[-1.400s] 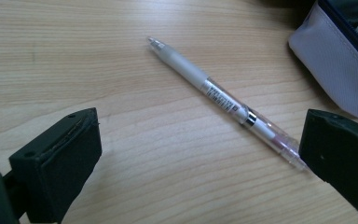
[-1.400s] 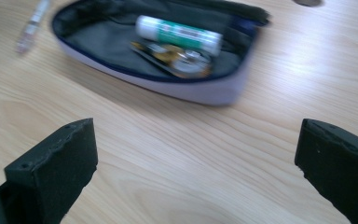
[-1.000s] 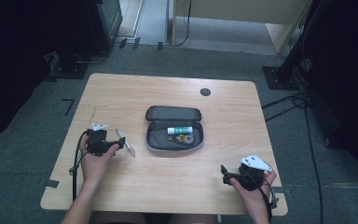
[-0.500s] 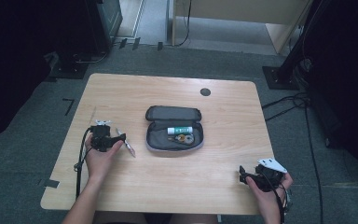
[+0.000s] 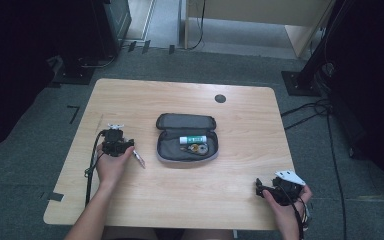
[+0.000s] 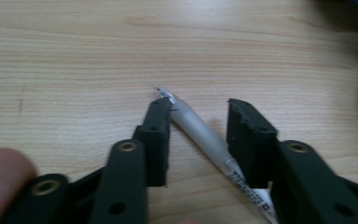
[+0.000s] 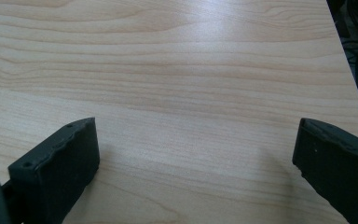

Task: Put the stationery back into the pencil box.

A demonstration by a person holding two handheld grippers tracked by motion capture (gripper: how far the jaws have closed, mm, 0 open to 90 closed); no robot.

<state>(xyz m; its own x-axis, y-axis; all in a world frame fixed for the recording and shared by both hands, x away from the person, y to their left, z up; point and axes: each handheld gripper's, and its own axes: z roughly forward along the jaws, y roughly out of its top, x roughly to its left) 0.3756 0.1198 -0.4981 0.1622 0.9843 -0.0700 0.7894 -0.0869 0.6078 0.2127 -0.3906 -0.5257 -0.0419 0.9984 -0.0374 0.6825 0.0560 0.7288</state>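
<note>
Gleaming wooden table — grey carpet floor around.

A lab: dark equipment stands and cables ring the wooden table.

High view: table evenly and softly lit from above, surrounding floor dim, both side margins falling to near black; picture slightly soft, no glare. Left gripper view: warm, moderate light; silver pen fairly sharp with a faint highlight along its barrel, left gripper close to the lens and blurred, a fingertip at lower left fully out of focus. Right gripper view: broad pale sheen on the wood near top centre, soft shadows beside the right gripper, far corner dark
</note>
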